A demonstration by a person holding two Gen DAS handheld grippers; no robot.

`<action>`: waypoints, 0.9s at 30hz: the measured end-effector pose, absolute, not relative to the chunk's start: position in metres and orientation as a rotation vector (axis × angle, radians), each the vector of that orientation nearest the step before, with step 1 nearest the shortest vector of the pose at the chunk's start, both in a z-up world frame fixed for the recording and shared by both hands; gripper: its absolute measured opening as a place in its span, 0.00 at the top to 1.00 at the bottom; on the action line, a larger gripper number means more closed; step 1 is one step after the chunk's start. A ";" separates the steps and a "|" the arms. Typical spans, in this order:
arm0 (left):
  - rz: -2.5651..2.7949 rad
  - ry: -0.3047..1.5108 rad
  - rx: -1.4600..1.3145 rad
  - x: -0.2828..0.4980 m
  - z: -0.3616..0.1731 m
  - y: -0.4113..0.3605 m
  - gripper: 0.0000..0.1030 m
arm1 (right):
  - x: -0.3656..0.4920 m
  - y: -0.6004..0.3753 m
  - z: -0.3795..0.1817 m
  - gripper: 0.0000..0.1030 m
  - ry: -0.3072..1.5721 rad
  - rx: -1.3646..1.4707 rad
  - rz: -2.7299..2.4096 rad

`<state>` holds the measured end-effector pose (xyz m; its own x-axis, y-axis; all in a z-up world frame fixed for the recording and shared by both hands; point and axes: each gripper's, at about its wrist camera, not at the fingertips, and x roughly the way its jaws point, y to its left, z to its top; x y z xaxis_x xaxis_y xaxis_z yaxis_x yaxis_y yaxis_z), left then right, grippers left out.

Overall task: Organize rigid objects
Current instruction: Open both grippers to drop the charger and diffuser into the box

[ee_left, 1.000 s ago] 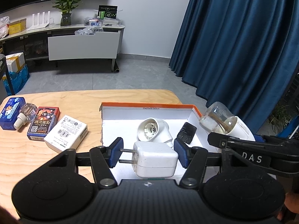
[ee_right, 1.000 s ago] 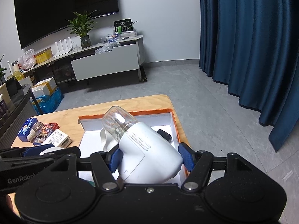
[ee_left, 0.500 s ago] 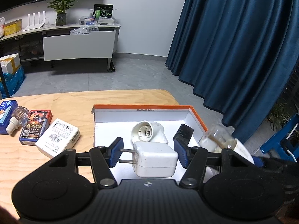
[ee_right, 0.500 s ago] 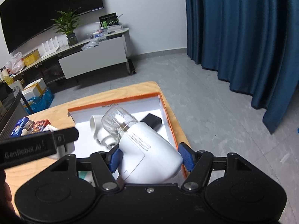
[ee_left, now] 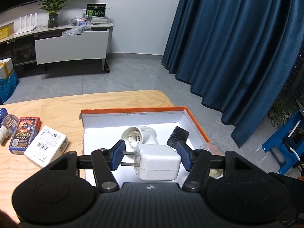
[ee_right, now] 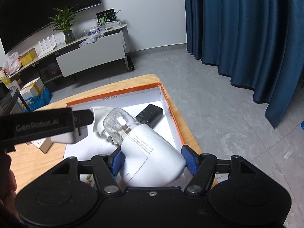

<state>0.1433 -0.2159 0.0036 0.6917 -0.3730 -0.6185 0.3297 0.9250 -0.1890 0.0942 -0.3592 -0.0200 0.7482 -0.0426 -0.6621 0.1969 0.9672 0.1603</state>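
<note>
White charger [ee_left: 158, 162], bulb-tipped device [ee_right: 150, 152] above box [ee_left: 195, 121]

Count of rigid objects on and over the wooden table

One orange-rimmed box [ee_left: 197, 125] sits at the right end of the table, with two things lying inside it: one white lamp socket [ee_left: 139, 135] and one black block [ee_left: 177, 137] to its right. Two more items hang over the near part of the box: one white charger [ee_left: 158, 162] with two prongs, and one white device with a clear cap [ee_right: 150, 153]. Left of the box lie three small cartons: one white [ee_left: 46, 148], one red and blue [ee_left: 24, 135], one blue at the far left edge [ee_left: 2, 112]. One clear-capped small bottle [ee_left: 7, 125] lies beside them.
</note>
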 end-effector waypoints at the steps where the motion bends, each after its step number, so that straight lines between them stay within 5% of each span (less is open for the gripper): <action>1: -0.396 0.707 -0.063 0.144 0.003 -0.218 0.41 | 0.094 -0.359 -0.020 0.24 0.716 0.227 -0.135; 20: -0.512 0.731 -0.048 0.165 -0.004 -0.254 0.41 | 0.072 -0.368 -0.013 0.16 0.641 0.201 -0.177; 27: -0.491 0.707 -0.035 0.157 0.006 -0.249 0.27 | 0.067 -0.364 -0.006 0.15 0.619 0.186 -0.174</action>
<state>0.1567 -0.2491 0.0056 0.6523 -0.4439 -0.6143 0.4206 0.8863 -0.1937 0.0666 -0.3640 -0.0059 0.8011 -0.1061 -0.5890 0.2167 0.9688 0.1203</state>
